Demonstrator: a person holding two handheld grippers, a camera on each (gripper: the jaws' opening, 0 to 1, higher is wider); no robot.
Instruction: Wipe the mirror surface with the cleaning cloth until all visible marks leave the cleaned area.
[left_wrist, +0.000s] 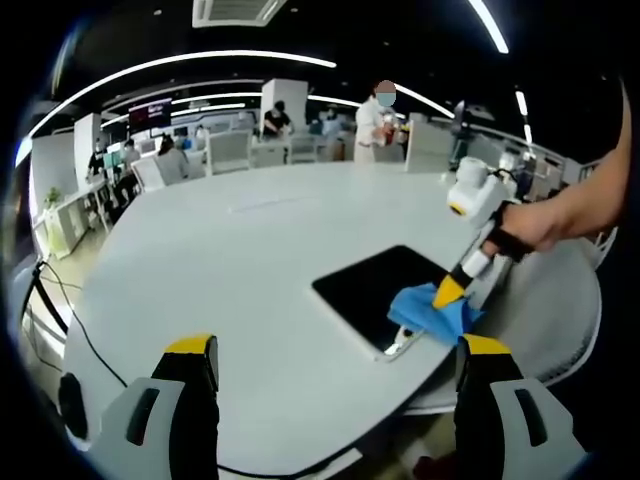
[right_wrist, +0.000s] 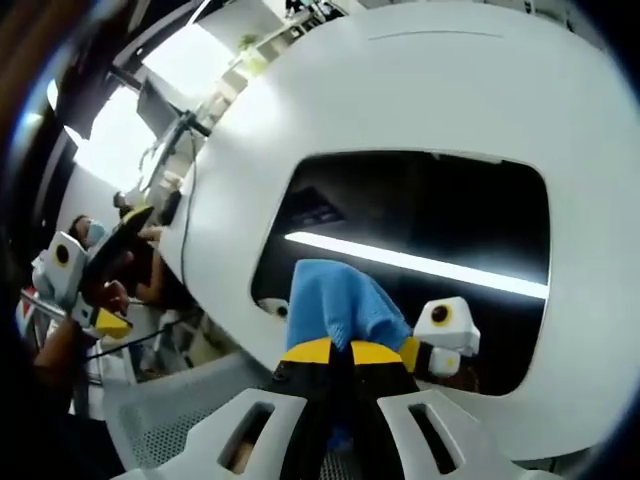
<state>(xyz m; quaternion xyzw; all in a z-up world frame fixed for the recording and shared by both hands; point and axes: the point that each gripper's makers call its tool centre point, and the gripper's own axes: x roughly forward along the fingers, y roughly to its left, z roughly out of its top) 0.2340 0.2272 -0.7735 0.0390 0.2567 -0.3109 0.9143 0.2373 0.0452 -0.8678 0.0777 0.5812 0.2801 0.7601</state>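
The mirror (left_wrist: 380, 285) is a dark rounded rectangle lying flat near the white table's edge. A blue cleaning cloth (left_wrist: 432, 312) rests on its near corner. My right gripper (left_wrist: 447, 292) comes in from the right, held by a hand, with its yellow tips pressed into the cloth. In the right gripper view the jaws (right_wrist: 340, 352) are shut on the blue cloth (right_wrist: 335, 298), which lies on the mirror (right_wrist: 430, 215); the glass reflects a ceiling light strip. My left gripper (left_wrist: 335, 352) hovers open above the table, short of the mirror, with nothing in it. It also appears at the left (right_wrist: 122, 270).
The big white round table (left_wrist: 230, 270) stretches away behind the mirror. Black cables (left_wrist: 60, 300) hang off its left edge. A white mesh chair (left_wrist: 560, 320) stands under the right gripper. People and desks sit far behind the table.
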